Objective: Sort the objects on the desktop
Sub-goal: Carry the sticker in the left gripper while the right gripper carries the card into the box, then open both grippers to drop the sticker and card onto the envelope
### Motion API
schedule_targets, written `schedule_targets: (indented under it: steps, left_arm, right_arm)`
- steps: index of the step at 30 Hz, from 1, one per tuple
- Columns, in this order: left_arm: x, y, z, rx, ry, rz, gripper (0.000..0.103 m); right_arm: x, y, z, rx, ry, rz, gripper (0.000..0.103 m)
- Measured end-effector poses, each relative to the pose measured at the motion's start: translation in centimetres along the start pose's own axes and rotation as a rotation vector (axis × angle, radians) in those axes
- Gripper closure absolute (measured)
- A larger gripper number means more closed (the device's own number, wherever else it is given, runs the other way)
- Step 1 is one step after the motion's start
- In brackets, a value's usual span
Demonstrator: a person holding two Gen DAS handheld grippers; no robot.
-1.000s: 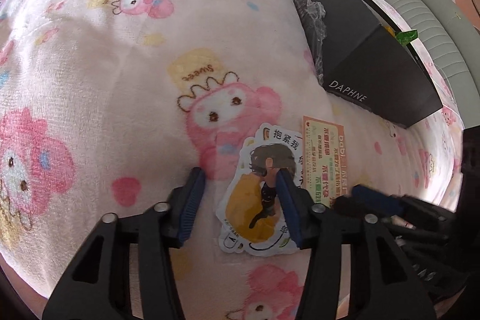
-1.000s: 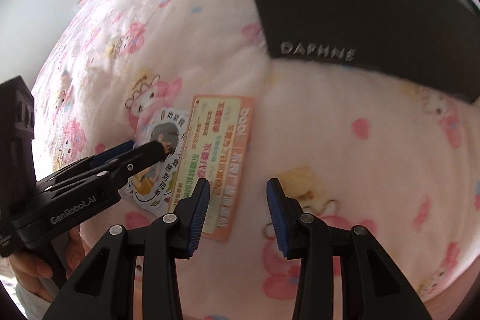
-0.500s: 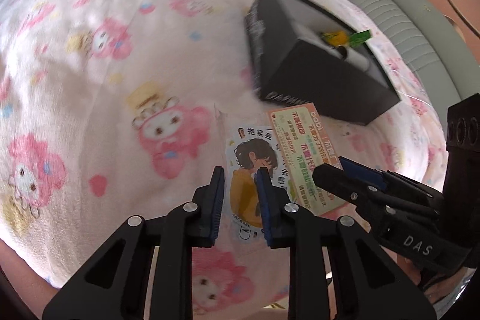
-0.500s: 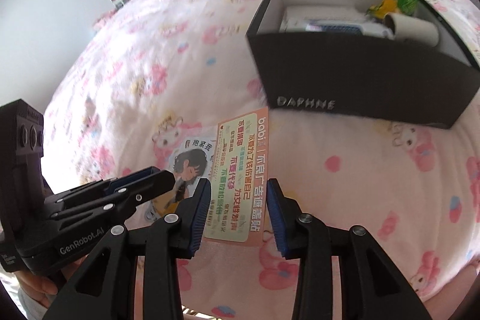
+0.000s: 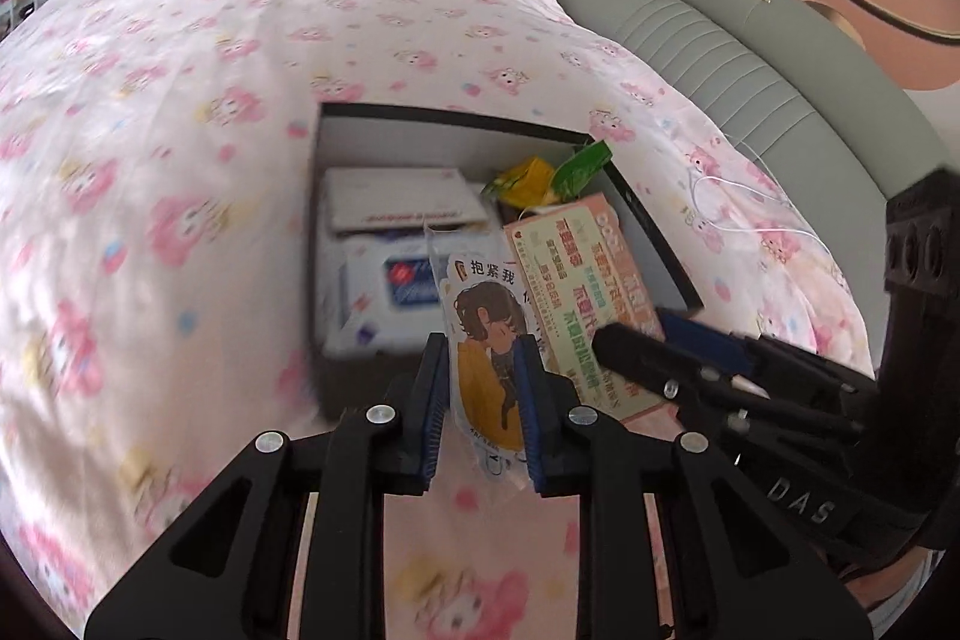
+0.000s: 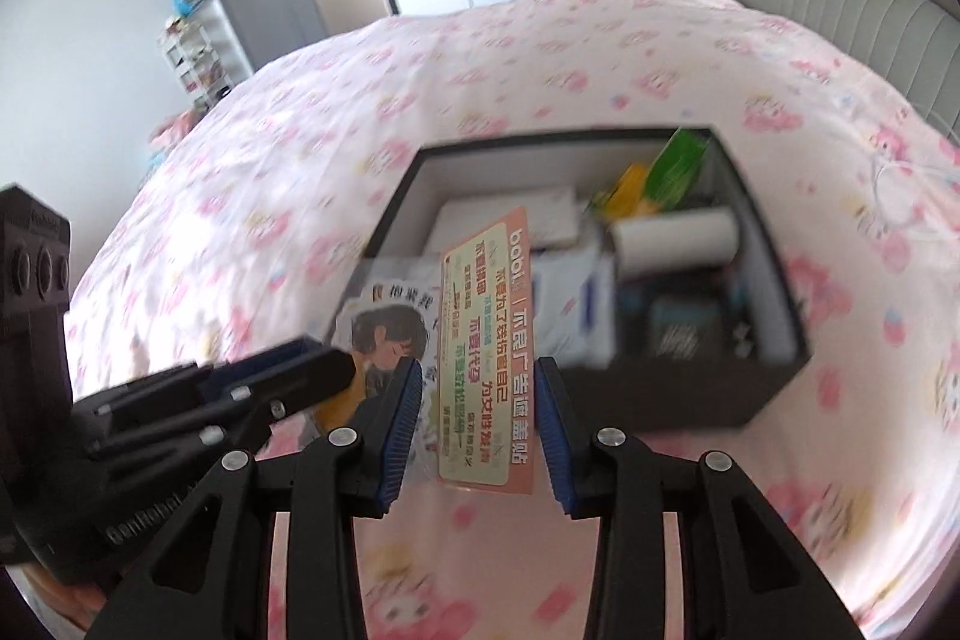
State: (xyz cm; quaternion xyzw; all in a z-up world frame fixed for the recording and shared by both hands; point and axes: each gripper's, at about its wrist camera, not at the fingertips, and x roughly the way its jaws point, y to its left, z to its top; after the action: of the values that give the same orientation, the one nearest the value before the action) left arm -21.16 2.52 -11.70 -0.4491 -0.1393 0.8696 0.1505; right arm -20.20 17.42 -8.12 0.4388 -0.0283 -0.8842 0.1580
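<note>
Above the black box [image 5: 654, 244], left tongs [image 5: 483, 391] pinch a sticker [image 5: 486, 334] — right tongs [image 6: 477, 409] pinch a card [image 6: 486, 340].

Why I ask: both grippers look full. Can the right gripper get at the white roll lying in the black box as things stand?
Probably not. The right gripper is shut on the orange card, so it has no free jaws. The white roll itself lies uncovered in the open black box.

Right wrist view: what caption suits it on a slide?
Right gripper lifts a peach printed card toward an open black box.
</note>
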Motion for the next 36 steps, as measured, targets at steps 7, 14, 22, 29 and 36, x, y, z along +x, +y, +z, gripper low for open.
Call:
schedule_targets:
  steps: [7, 14, 22, 29, 36]
  left_arm:
    - [4.5, 0.4, 3.4, 0.006, 0.026, 0.045, 0.082]
    - [8.3, 3.1, 5.3, -0.020, 0.063, 0.090, 0.082]
    - [7.9, 4.1, 7.3, -0.037, 0.018, 0.109, 0.060]
    - [7.5, 3.4, 8.9, -0.021, -0.003, 0.156, 0.060]
    - [2.5, 2.3, 9.0, -0.024, -0.086, 0.155, 0.053]
  right_arm:
    - [4.9, -2.3, 2.8, 0.036, 0.039, -0.022, 0.069]
    - [10.6, -3.0, 4.5, 0.063, 0.105, -0.039, 0.069]
    - [12.4, -3.0, 5.0, 0.056, 0.103, -0.170, 0.068]
    - [10.9, -3.1, 6.4, 0.060, 0.088, -0.194, 0.067]
    - [6.0, -1.7, 7.2, 0.043, 0.017, -0.192, 0.067]
